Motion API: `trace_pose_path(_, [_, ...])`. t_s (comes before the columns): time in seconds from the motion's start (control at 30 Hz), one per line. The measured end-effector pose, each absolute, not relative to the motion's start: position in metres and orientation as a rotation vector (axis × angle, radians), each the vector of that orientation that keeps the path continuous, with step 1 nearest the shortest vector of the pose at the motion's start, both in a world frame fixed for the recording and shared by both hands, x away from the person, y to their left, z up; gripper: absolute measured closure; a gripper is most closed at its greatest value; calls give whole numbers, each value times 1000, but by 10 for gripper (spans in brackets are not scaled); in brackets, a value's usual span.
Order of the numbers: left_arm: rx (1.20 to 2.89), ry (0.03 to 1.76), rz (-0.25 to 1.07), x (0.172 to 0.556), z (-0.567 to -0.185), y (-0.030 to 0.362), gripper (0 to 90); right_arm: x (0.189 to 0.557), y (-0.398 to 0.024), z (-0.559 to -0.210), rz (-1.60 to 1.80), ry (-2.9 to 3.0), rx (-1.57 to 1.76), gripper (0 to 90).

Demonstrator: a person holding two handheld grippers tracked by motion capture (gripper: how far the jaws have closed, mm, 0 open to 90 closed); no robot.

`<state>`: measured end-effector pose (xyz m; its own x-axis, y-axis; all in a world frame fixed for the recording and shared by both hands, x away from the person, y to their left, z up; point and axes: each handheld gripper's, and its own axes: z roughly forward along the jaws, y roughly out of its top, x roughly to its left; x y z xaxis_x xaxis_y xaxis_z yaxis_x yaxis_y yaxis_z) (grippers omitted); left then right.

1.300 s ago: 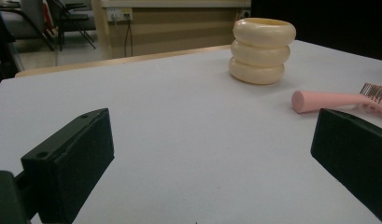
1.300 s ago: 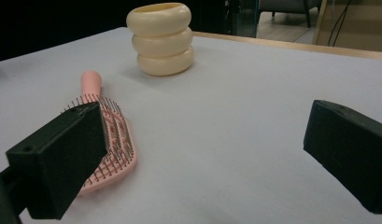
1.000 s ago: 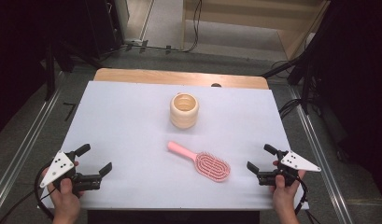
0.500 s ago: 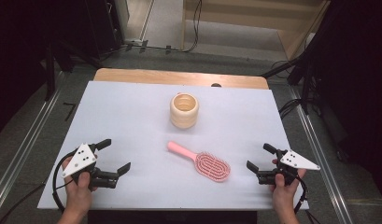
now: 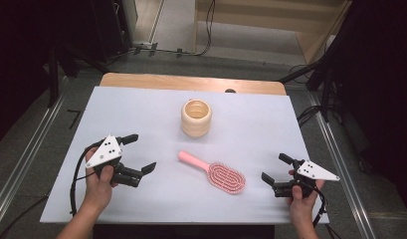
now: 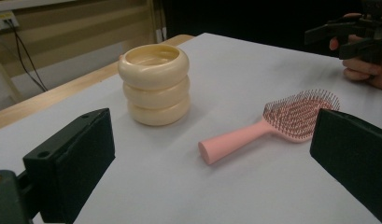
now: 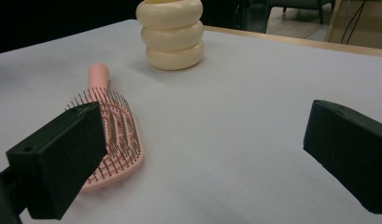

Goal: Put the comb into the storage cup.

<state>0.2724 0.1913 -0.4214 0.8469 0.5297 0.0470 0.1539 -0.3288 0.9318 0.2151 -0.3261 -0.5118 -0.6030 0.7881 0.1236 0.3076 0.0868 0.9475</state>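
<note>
On the white-covered table [image 5: 141, 107], the left gripper [image 5: 140, 155], jaws spread wide and empty, has slid inward since a second ago toward the pink plastic hairbrush [image 5: 214, 172], likely its target. The brush lies flat before the cream ribbed holder [image 5: 196, 117], whose inside is hidden; the right gripper [image 5: 274, 170] waits wide open beside the bristles.

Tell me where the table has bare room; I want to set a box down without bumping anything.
Bare: behind the cream holder to the far edge, and both far corners. Crowded: the middle, around the pink hairbrush, with the left gripper and right gripper flanking it.
</note>
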Motion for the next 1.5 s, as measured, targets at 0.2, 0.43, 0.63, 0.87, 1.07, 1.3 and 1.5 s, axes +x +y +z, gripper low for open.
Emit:
trace_pose_path(0.2, [1929, 508, 391, 284, -423, 177, 51, 215, -325, -512, 1524, 1957, 1078, 0])
trace_pose_path(0.43, [2001, 467, 359, 294, -424, 159, 83, 215, -325, -512, 1523, 1960, 1078, 0])
trace_pose_path(0.63, [2066, 468, 329, 303, -430, 143, 149, 216, -325, -512, 1523, 1962, 1077, 0])
trace_pose_path(0.87, [2166, 473, 291, 313, -437, 125, 236, 216, -324, -512, 1521, 1966, 1071, 0])
trace_pose_path(1.07, [2201, 485, 284, 324, -438, 118, 326, 216, -325, -512, 1524, 1966, 1069, 0])
trace_pose_path(1.3, [2236, 510, 254, 337, -443, 112, 526, 215, -324, -512, 1522, 1966, 1054, 0])
trace_pose_path(1.5, [2299, 501, 235, 346, -450, 102, 666, 215, -322, -512, 1514, 1972, 1050, 0])
